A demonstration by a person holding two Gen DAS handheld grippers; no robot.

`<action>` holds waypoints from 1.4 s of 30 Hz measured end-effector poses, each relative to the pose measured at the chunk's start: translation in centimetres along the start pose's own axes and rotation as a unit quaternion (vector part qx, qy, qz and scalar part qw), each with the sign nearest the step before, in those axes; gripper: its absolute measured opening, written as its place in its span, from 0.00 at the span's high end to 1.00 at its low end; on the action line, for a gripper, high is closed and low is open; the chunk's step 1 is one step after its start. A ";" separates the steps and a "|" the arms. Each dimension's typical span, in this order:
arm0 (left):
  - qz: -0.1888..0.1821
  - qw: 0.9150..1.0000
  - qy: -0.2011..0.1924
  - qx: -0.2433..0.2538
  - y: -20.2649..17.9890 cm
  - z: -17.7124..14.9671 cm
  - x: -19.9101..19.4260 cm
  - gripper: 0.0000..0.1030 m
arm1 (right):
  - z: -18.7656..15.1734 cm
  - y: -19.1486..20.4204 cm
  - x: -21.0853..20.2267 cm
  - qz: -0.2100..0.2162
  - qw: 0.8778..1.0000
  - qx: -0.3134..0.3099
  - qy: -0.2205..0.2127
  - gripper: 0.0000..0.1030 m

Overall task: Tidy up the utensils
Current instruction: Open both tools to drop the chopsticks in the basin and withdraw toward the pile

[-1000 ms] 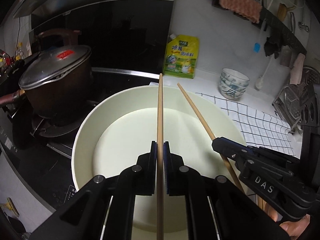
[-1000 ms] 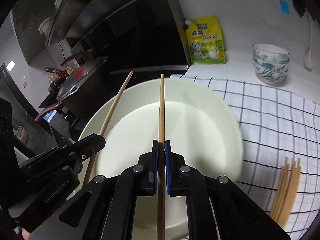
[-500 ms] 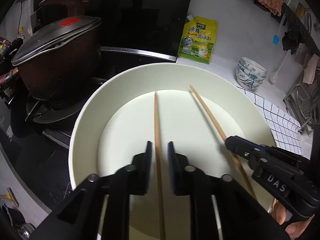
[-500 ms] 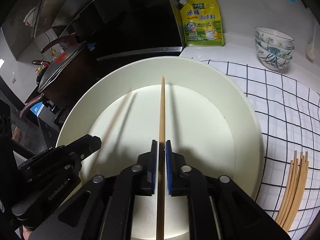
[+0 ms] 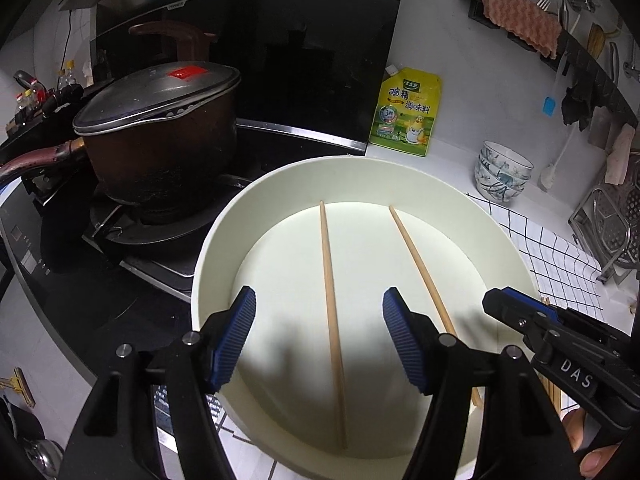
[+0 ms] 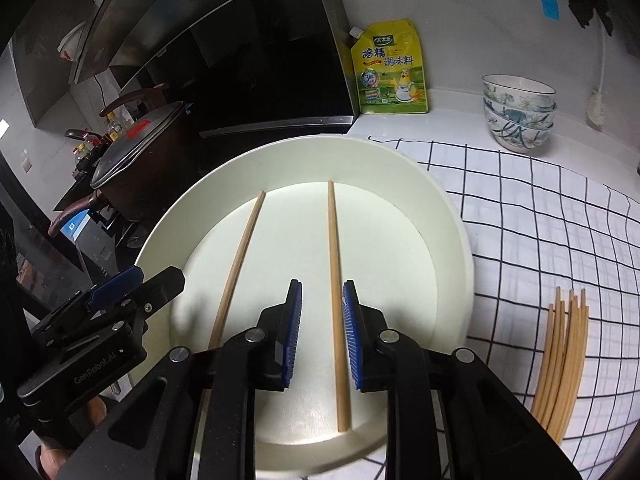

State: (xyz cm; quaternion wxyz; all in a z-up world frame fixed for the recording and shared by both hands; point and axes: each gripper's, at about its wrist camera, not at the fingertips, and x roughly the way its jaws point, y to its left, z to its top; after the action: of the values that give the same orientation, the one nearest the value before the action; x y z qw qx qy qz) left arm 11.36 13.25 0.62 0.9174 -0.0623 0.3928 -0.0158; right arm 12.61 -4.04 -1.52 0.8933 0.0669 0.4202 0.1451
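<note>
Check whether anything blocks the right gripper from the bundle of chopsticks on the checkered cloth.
Nothing visible does. The right gripper, jaws just opened around a released chopstick in the white bowl, has only the bowl's rim and bare checkered cloth before the chopstick bundle.

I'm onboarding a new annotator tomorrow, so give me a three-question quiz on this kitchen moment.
1. True or false: both chopsticks lie inside the white basin.
2. Which gripper stands wider open: left or right?
3. Where are the spare chopsticks? A) on the checked cloth B) in the pot C) in the stacked bowls

Key: 1 true. 2 left; both have just been opening, and neither gripper's fingers touch the chopstick between them. 3 A.
</note>
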 end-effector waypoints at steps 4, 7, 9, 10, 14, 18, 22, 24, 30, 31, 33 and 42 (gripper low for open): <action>0.001 1.000 -0.007 0.002 -0.7 -0.7 -0.9 0.37 | -1.2 -0.3 -1.5 -0.006 1.000 -0.001 -0.010 0.80; 0.001 1.000 -0.009 0.008 -1.5 -1.2 -1.5 0.35 | -2.0 -0.9 -2.6 -0.005 1.000 0.006 -0.016 0.80; -0.004 1.000 -0.012 0.009 -2.1 -1.4 -2.0 0.34 | -2.4 -1.5 -3.4 -0.007 1.000 0.012 -0.020 0.80; -0.006 1.000 -0.014 0.011 -2.5 -1.5 -2.3 0.34 | -2.7 -1.9 -3.8 -0.007 1.000 0.015 -0.023 0.79; -0.016 1.000 -0.017 0.019 -4.1 -1.9 -2.9 0.32 | -3.5 -3.2 -5.6 -0.011 0.999 0.024 -0.036 0.78; -0.038 0.999 -0.020 0.028 -5.7 -2.2 -3.8 0.32 | -4.2 -4.5 -7.3 -0.024 0.998 0.032 -0.045 0.77; -0.049 0.997 -0.033 0.044 -7.2 -2.6 -4.8 0.28 | -5.4 -5.9 -9.2 -0.039 0.996 0.041 -0.063 0.73; -0.054 0.997 -0.033 0.053 -8.0 -2.8 -5.1 0.28 | -6.1 -6.8 -9.8 -0.046 0.995 0.053 -0.067 0.73; -0.061 0.995 -0.036 0.071 -10.1 -3.4 -5.9 0.28 | -8.1 -10.4 -11.1 -0.060 0.992 0.088 -0.065 0.73; -0.062 0.995 -0.035 0.073 -10.4 -3.5 -6.0 0.28 | -8.5 -11.0 -11.5 -0.063 0.991 0.094 -0.066 0.73; -0.064 0.994 -0.033 0.077 -11.1 -3.7 -6.1 0.28 | -9.2 -12.1 -12.1 -0.069 0.990 0.101 -0.068 0.73; -0.079 0.990 -0.034 0.108 -15.4 -5.8 -6.6 0.23 | -12.0 -15.6 -13.4 -0.102 0.987 0.114 -0.059 0.71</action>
State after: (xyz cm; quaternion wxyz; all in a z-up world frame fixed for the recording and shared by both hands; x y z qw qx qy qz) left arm 2.92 -2.14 3.39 0.9274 0.0062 0.3512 -0.1283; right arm -1.62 -23.16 -3.15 0.9130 0.1335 0.3854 0.0004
